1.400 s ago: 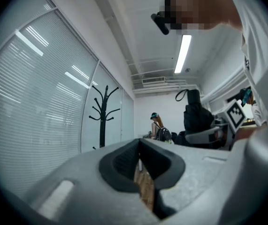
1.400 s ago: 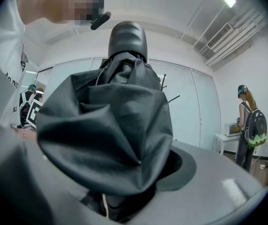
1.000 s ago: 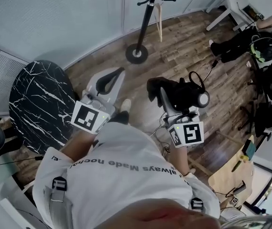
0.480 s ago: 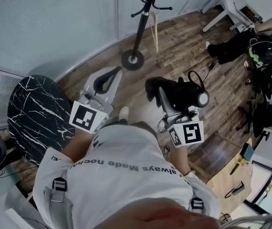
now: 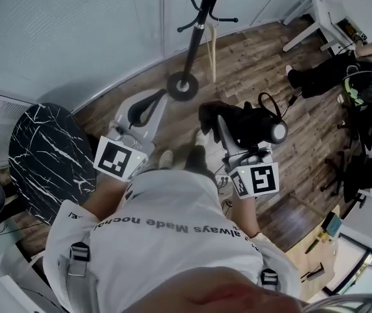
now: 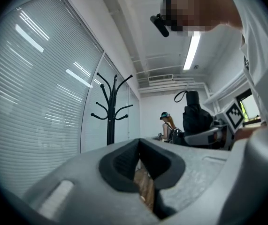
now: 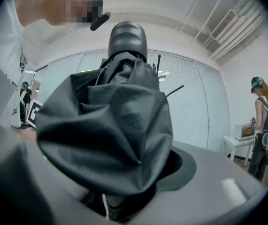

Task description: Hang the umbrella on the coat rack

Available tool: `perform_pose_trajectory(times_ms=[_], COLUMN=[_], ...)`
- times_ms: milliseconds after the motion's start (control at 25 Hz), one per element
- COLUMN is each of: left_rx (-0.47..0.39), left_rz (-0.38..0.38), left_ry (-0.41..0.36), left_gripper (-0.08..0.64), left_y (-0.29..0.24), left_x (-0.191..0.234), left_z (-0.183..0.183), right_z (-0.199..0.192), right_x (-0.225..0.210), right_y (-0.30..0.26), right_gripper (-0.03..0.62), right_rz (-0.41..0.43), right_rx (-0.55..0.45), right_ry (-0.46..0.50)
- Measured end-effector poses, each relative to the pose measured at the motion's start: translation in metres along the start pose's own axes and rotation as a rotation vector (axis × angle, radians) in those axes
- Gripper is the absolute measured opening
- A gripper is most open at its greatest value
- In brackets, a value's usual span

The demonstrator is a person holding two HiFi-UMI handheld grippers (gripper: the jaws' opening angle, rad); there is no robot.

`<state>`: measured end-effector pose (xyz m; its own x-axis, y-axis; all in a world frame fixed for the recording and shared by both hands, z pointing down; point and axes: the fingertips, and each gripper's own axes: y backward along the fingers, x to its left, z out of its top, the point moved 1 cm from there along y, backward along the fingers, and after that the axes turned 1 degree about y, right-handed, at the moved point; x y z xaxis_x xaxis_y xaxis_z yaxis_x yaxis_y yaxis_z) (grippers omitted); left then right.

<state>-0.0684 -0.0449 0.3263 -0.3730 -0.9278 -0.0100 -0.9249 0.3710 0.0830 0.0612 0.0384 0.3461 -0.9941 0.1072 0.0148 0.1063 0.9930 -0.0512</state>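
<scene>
The black coat rack [image 5: 197, 28] stands ahead on a round base [image 5: 182, 85], close to the glass wall; its curved hooks [image 6: 110, 111] also show in the left gripper view. My right gripper [image 5: 227, 124] is shut on a folded black umbrella [image 5: 245, 126], whose crumpled cloth [image 7: 108, 125] fills the right gripper view, with the handle end [image 5: 277, 134] pointing right and a strap loop [image 5: 268, 104] above it. To the left, my left gripper [image 5: 161, 98] points at the rack's base, jaws closed tip to tip [image 6: 139, 144] with nothing between them.
A round black marble table [image 5: 49, 155] stands at my left. A person with a backpack [image 5: 358, 70] stands at the right near a white table [image 5: 316, 15] and dark office chairs [image 5: 368, 158]. Blinds cover the glass wall [image 5: 75, 31] behind the rack. The floor is wood planks.
Both grippers have moved forward toward the coat rack, whose base now lies nearer the left gripper's tips. The umbrella is still gripped by the right gripper.
</scene>
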Motion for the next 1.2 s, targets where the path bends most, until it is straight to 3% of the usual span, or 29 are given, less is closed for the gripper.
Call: perform_pose_trajectory(times_ms=[680, 1000, 1200], left_rx=[-0.002, 0.01, 0.014], left_rz=[0.264, 0.351, 0.356], left_ry=[-0.03, -0.021, -0.019], left_gripper=[0.005, 0.005, 0.005], left_y=[-0.177, -0.208, -0.211], left_x=[0.023, 0.036, 0.055], left_z=[-0.001, -0.012, -0.011], right_z=[0.016, 0.008, 0.011], right_x=[-0.184, -0.216, -0.211], right_y=[-0.101, -0.139, -0.162], right_gripper=[0.284, 0.284, 0.284], right_rz=[0.261, 0.36, 0.389], right_rx=[-0.026, -0.002, -0.001], right_ry=[0.02, 0.029, 0.027])
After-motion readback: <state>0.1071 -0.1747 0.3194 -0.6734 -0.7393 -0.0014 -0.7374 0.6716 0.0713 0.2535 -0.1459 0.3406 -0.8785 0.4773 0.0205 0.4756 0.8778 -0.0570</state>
